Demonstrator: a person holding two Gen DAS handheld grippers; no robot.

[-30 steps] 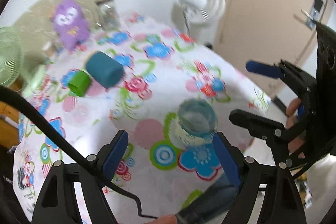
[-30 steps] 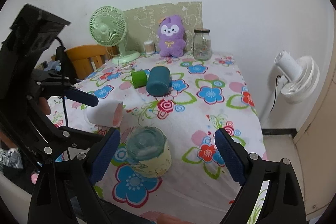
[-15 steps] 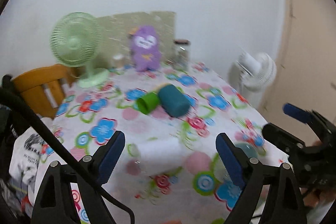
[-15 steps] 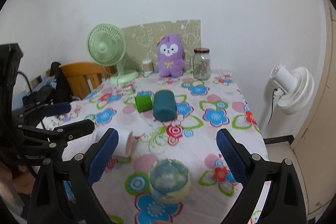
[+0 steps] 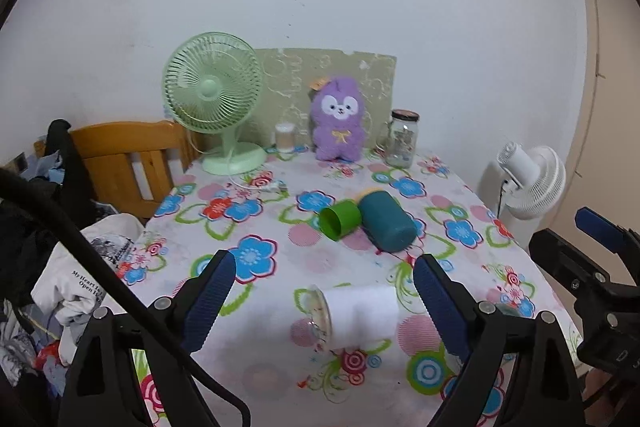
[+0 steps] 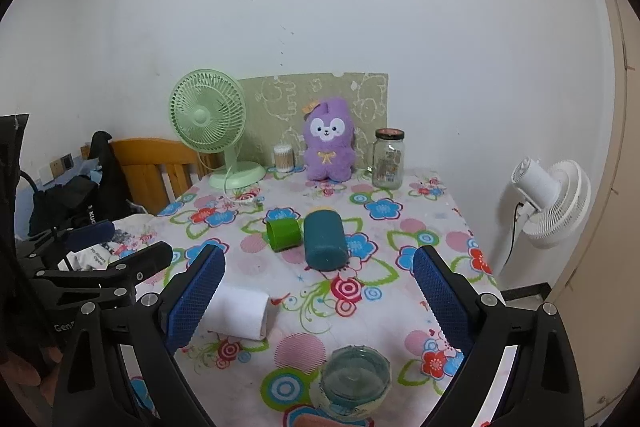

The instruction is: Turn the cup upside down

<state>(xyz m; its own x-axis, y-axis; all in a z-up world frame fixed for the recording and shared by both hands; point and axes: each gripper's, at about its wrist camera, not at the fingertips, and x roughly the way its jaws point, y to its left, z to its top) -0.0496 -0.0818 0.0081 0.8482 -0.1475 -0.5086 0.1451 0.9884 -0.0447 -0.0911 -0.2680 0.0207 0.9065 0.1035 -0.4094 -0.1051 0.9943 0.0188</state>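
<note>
A white cup point(image 5: 358, 315) lies on its side on the flowered tablecloth point(image 5: 256, 223), between and just beyond the fingers of my open left gripper point(image 5: 326, 301); it also shows in the right wrist view point(image 6: 240, 311). A green cup point(image 5: 339, 218) and a teal cup point(image 5: 386, 223) lie on their sides mid-table, also in the right wrist view, green point(image 6: 283, 234), teal point(image 6: 325, 239). A pale cup with a blue-grey base point(image 6: 354, 381) stands upside down at the near edge, below my open right gripper point(image 6: 318, 301). Both grippers are empty.
At the back stand a green desk fan point(image 5: 214, 95), a purple plush toy point(image 5: 339, 123), a glass jar point(image 5: 402, 138) and a cotton-swab tub point(image 5: 285, 137). A white floor fan point(image 6: 554, 197) stands right of the table. A wooden chair point(image 5: 120, 163) and clothes are left.
Both grippers have pulled back and up from the upside-down cup. The left gripper swung left and now faces the white cup lying on its side.
</note>
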